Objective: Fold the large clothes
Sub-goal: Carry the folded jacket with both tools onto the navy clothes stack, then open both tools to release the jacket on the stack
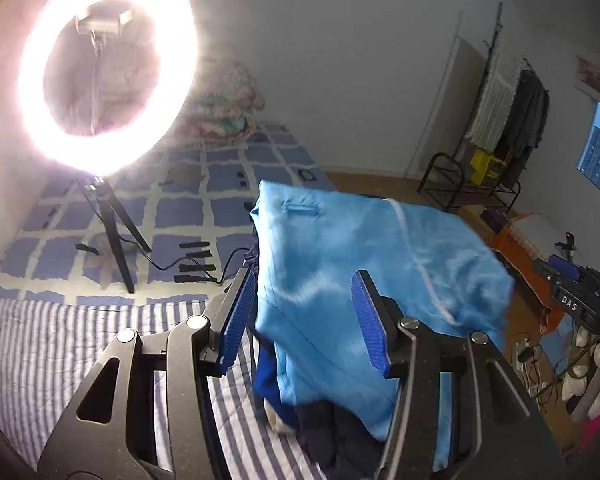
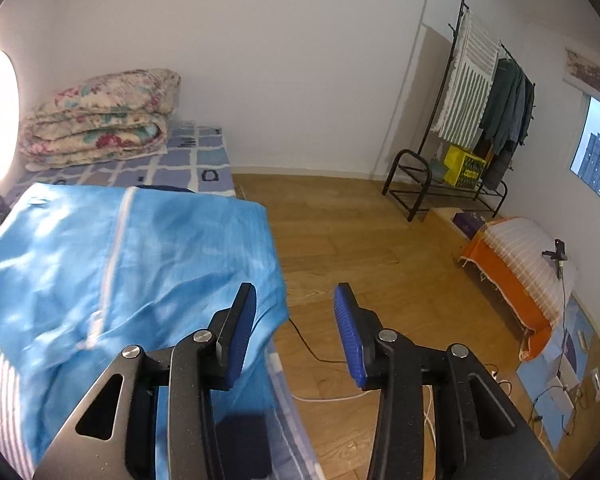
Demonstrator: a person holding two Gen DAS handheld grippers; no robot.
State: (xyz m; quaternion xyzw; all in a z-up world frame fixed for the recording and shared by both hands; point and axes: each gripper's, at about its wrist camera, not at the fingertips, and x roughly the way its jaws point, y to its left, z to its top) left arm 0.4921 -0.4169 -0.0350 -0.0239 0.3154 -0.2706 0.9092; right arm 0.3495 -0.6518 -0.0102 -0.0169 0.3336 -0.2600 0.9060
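Here, the blue garment (image 1: 364, 264) lay folded on the bed (image 1: 80, 344). Both the left gripper (image 1: 304, 320) and the right gripper (image 2: 296, 332) had jaws spread, pinching nothing.

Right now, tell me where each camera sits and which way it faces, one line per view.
Left wrist: on the left gripper, angled down along its open blue fingers at the blue garment on the bed, ring light beyond.
Right wrist: on the right gripper, fingers open over the wooden floor, the garment to its left.
Shared: the garment, folded floral quilt, clothes rack, window.
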